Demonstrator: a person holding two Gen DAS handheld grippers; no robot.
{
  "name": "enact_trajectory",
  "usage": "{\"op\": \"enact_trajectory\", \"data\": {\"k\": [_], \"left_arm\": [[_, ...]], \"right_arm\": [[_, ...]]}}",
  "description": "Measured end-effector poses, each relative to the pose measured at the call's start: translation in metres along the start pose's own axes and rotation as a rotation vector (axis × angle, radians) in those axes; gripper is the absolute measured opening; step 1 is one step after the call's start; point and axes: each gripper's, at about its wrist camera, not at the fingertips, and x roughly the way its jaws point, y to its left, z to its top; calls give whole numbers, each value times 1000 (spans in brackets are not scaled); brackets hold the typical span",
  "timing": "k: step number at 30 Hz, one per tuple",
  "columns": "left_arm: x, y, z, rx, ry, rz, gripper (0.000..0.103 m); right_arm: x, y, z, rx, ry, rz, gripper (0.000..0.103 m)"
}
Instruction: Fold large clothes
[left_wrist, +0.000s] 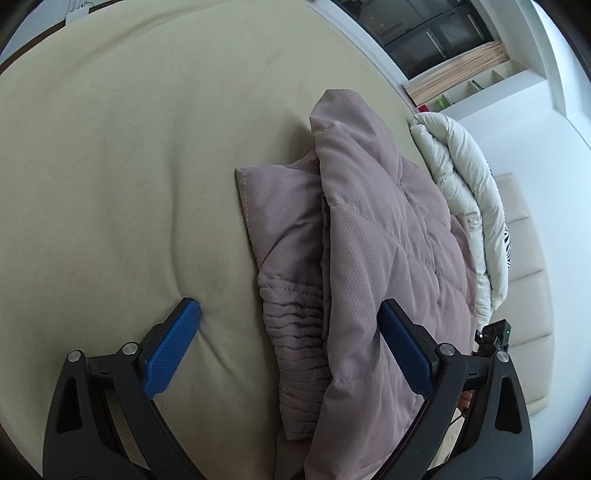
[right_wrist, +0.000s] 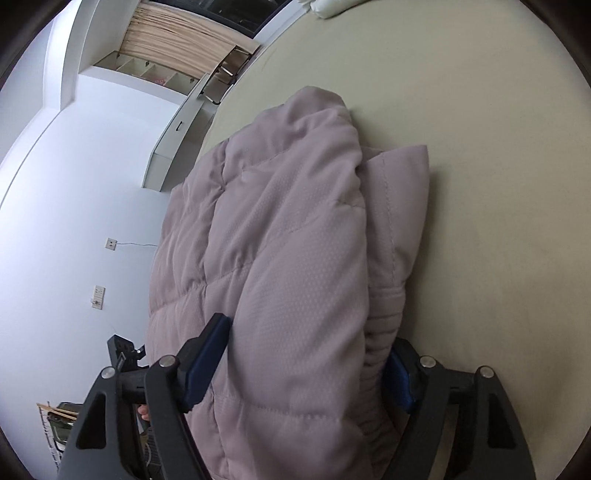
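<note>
A mauve quilted puffer jacket lies folded in a thick bundle on the beige bed sheet. My left gripper is open wide above it: one blue pad rests over the sheet, the other pad is against the jacket's top layer. In the right wrist view the jacket fills the middle. My right gripper is open and straddles the bundle's near end, a blue pad on either side, touching the fabric. The elastic cuff sticks out at its right.
A cream white puffer garment lies at the bed's far edge. Beyond the bed stand a padded bench, white walls, shelves and curtains. The other hand-held gripper's body shows at the edge.
</note>
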Motion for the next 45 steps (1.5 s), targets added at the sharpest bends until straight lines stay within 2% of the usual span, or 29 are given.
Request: {"op": "enact_trajectory", "data": {"k": [7,10,12,15,16,22,24,26,29,33,35,41,43,45], "left_arm": [[28,4,35,-74,32,-91,93],[39,1,47,-68,38,-102,86],[43,0,50,-66,38,-123,78],[45,3,49,-90,45,-187,63],[50,7,48,-119,61,-217,63],[68,3,56,-136,65,-182,61],[69,-3,58,-107,64,-180,43],[71,-17,61,-86,64,-169,34],[59,-28,59,-63,49,-139,29],[36,-50,49,-40,16,-118,25],[21,-62,41,-31,5,-128,23],[-33,-77,1,11,-8,-112,15],[-57,-79,-19,7,-14,-143,8],[-80,-89,-38,11,-28,-178,7]], "right_arm": [[14,-7,13,38,17,79,79],[14,-4,11,10,15,105,79],[13,-4,8,-10,18,128,77],[14,-5,5,-19,29,141,77],[16,-5,5,-18,33,142,77],[22,-3,12,-27,47,111,76],[22,2,10,-41,43,95,70],[20,12,9,-67,40,68,62],[12,35,4,-127,20,4,50],[-4,71,-11,-210,5,-95,41],[-15,88,-22,-237,-6,-115,39],[-58,124,-82,-277,-26,-81,37],[-74,131,-108,-280,-28,-61,36],[-91,134,-133,-264,-39,-25,36]]}}
